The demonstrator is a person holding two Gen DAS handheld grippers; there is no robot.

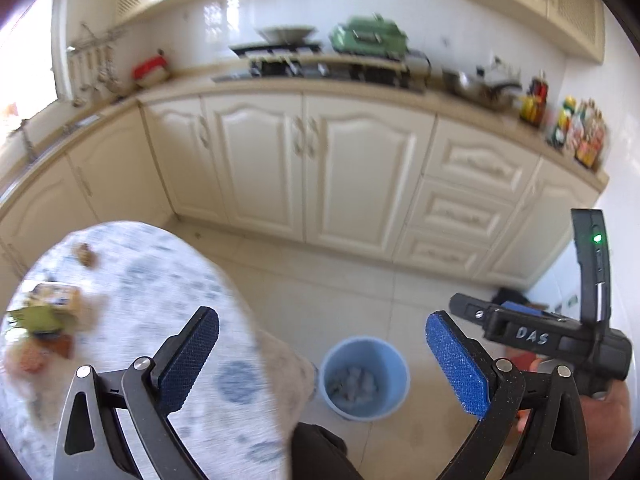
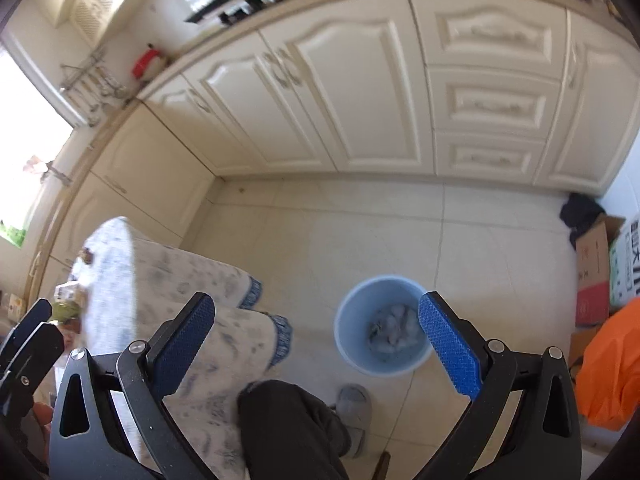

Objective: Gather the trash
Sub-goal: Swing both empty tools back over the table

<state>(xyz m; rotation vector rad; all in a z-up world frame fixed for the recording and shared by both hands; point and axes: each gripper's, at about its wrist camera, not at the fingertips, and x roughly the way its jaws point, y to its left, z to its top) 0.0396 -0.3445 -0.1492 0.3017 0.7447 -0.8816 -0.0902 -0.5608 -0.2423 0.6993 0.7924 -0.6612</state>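
Note:
A light blue bin (image 1: 365,376) stands on the floor beside the table, with crumpled pale trash inside; it also shows in the right wrist view (image 2: 384,324). Trash items (image 1: 44,320) lie on the table's left part: a yellowish packet, a green piece, reddish bits, and a small brown scrap (image 1: 86,254) further back. My left gripper (image 1: 322,354) is open and empty, above the table edge and the bin. My right gripper (image 2: 316,344) is open and empty, above the floor near the bin; its body shows in the left wrist view (image 1: 560,336).
The table (image 1: 168,280) has a white cloth with blue patterns hanging over its edge. Cream kitchen cabinets (image 1: 312,160) line the back. A person's dark-trousered leg and grey slipper (image 2: 354,412) are below. Cardboard boxes (image 2: 600,272) and an orange bag (image 2: 612,364) sit at the right.

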